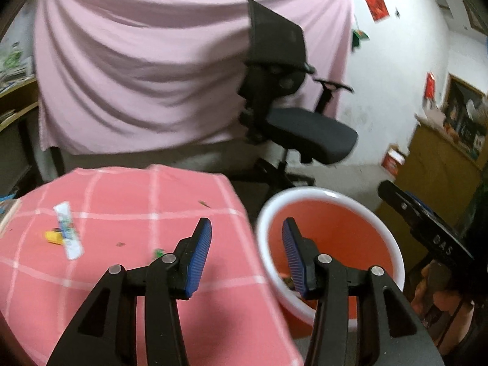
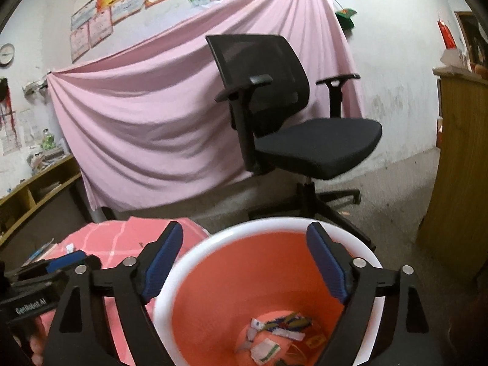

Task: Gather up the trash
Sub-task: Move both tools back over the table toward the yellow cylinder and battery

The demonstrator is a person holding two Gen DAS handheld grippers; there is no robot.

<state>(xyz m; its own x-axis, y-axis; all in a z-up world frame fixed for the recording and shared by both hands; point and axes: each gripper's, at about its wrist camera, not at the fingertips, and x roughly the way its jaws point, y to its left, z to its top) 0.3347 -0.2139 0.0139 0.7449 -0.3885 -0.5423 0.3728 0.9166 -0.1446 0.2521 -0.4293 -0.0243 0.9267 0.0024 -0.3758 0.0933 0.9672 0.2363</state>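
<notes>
Left gripper and right gripper: jaws wide apart, empty. Wrappers lie inside the bin; one wrapper at 9 o'clock on the tabletop.

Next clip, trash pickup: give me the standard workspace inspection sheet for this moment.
Surface: table under a pink checked cloth.
Job's things: white wrapper and yellow piece lie on the cloth; orange bin with white rim beside the table holds several wrappers.
Clutter: small scraps on the cloth.
Grippers: left claw open, empty, over the table edge; right claw open, empty, above the bin.
Cables: nothing seen.
Surroundings: black office chair, pink sheet on the wall, wooden cabinet.
</notes>
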